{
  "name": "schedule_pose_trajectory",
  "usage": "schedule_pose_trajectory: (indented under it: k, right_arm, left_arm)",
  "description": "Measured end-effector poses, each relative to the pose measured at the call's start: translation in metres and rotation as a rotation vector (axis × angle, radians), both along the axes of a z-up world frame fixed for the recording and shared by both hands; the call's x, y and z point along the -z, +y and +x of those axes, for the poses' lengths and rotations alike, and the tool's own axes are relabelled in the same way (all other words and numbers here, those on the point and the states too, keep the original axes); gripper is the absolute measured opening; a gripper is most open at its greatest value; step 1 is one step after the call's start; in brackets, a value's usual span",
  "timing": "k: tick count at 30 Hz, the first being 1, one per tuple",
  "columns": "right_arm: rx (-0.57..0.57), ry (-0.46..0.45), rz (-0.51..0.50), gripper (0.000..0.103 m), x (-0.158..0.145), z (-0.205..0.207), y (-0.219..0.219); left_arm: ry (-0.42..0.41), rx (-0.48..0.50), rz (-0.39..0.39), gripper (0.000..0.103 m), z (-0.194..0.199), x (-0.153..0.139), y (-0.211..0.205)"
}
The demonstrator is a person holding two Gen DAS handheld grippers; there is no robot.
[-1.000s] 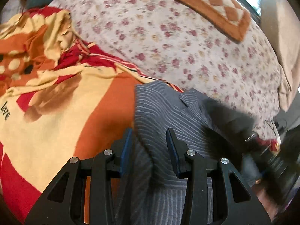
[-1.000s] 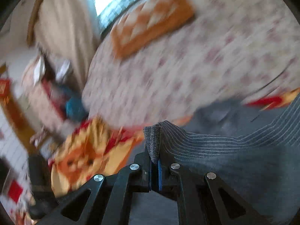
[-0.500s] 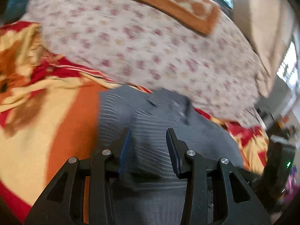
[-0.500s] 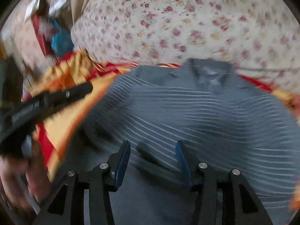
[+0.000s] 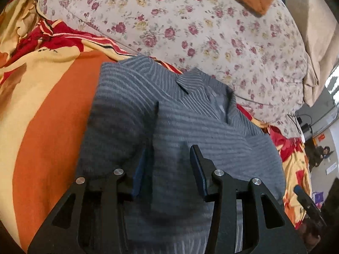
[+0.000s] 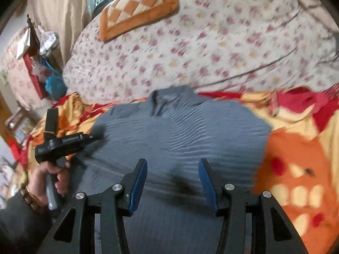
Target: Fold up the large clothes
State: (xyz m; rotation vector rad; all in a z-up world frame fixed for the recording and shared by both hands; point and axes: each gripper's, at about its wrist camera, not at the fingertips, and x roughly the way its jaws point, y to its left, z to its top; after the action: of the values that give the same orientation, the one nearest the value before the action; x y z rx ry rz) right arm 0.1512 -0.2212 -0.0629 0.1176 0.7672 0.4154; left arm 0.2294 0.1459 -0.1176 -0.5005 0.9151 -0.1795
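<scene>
A grey striped collared shirt (image 5: 190, 116) lies flat on the bed, collar toward the far side, with a flap folded over its left part. My left gripper (image 5: 169, 150) hovers low over its near half; its jaws are opening, and the flap's edge runs between them with neither pad pressing on it. In the right wrist view the same shirt (image 6: 180, 131) spreads below my right gripper (image 6: 173, 160), which is open with nothing held. A hand (image 6: 53, 177) holds the left gripper (image 6: 63, 141) at the shirt's left edge.
An orange, yellow and red blanket (image 5: 53, 105) lies under the shirt and spreads out on both sides (image 6: 296, 169). Beyond it is a floral bedsheet (image 5: 190, 31) with an orange checkered mat (image 6: 137, 6). Curtains and clutter stand past the bed's far left corner (image 6: 42, 42).
My right gripper let go of the shirt fold it was pinching and swung over the flat shirt. The left gripper moved toward the shirt's middle and lower.
</scene>
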Motion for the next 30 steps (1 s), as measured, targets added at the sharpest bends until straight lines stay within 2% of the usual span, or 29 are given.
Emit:
schedule_pose_trajectory:
  k: [2, 4, 6, 7, 8, 9, 11, 15, 17, 18, 20, 23, 25, 27, 29, 30]
  right_arm:
    - [0.04, -0.018, 0.01, 0.048, -0.006, -0.001, -0.012]
    - [0.082, -0.019, 0.04, 0.048, -0.01, -0.001, -0.026]
    - [0.132, -0.02, 0.044, 0.048, -0.011, -0.001, -0.039]
    - [0.154, -0.017, 0.045, 0.048, -0.011, -0.002, -0.046]
    - [0.173, -0.013, 0.046, 0.048, -0.011, -0.001, -0.05]
    - [0.212, -0.007, 0.049, 0.048, -0.011, 0.0, -0.058]
    - [0.273, 0.005, 0.067, 0.048, -0.008, 0.002, -0.069]
    - [0.414, 0.05, 0.17, 0.048, -0.001, 0.004, -0.102]
    - [0.472, 0.078, 0.195, 0.048, 0.004, 0.005, -0.114]
    - [0.492, 0.091, 0.208, 0.048, 0.007, 0.006, -0.118]
    - [0.505, 0.101, 0.216, 0.048, 0.008, 0.006, -0.123]
    - [0.495, 0.099, 0.207, 0.048, 0.007, 0.005, -0.12]
    - [0.488, 0.1, 0.206, 0.048, 0.008, 0.005, -0.118]
    - [0.489, 0.104, 0.209, 0.048, 0.009, 0.006, -0.116]
    - [0.481, 0.11, 0.204, 0.048, 0.012, 0.007, -0.113]
    - [0.475, 0.114, 0.201, 0.048, 0.013, 0.007, -0.112]
  left_arm:
    - [0.014, 0.007, -0.002, 0.041, 0.006, 0.003, 0.001]
    - [0.018, 0.029, -0.013, 0.05, 0.011, 0.004, 0.0]
    - [0.013, 0.049, -0.008, 0.051, 0.011, 0.002, -0.003]
    - [0.008, 0.064, 0.019, 0.047, 0.009, 0.0, -0.007]
    - [-0.001, 0.061, 0.046, 0.017, 0.007, -0.002, -0.01]
    - [-0.009, 0.057, 0.075, 0.008, 0.004, -0.004, -0.012]
    - [-0.063, 0.049, 0.119, 0.006, -0.006, -0.013, -0.017]
    - [-0.248, 0.011, 0.175, 0.004, -0.035, -0.049, -0.019]
    - [-0.329, -0.048, 0.194, 0.002, -0.05, -0.068, -0.008]
    - [-0.342, -0.101, 0.216, 0.001, -0.055, -0.073, 0.003]
    - [-0.323, -0.178, 0.208, 0.001, -0.058, -0.074, 0.027]
    - [-0.198, -0.267, 0.168, 0.001, -0.051, -0.053, 0.059]
    - [-0.133, -0.265, 0.096, 0.001, -0.047, -0.04, 0.063]
    - [-0.111, -0.23, 0.053, 0.002, -0.041, -0.033, 0.058]
    - [-0.12, -0.175, 0.071, 0.002, -0.041, -0.034, 0.046]
    - [-0.138, -0.14, 0.081, 0.011, -0.04, -0.037, 0.038]
